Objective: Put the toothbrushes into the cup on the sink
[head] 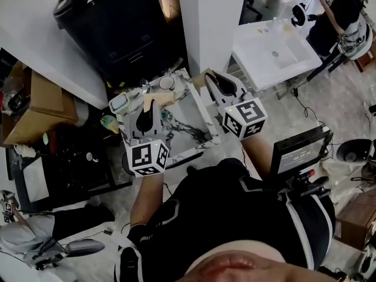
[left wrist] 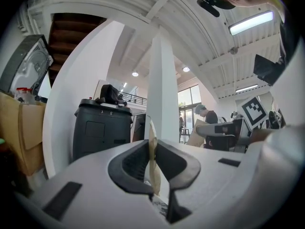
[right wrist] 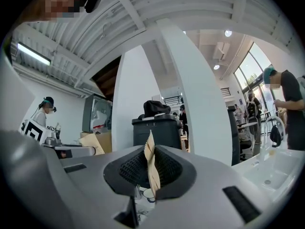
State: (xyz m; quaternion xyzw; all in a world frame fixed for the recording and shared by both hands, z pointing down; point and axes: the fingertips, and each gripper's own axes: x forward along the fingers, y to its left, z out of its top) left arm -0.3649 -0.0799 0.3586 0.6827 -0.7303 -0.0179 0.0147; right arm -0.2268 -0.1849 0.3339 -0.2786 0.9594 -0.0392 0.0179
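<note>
Left tool [left wrist: 153, 168] and right tool [right wrist: 151, 175] each pinch a thin tan packet [left wrist: 151, 137] near the marbled sink [head: 198, 107]. We judge no toothbrush is in the cup [head: 167, 82] yet.

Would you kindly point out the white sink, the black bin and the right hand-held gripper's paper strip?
white sink [head: 296, 49], head view, bare basin floor.
black bin [left wrist: 101, 130], left gripper view, front face.
paper strip [right wrist: 152, 162], right gripper view, middle of strip.
</note>
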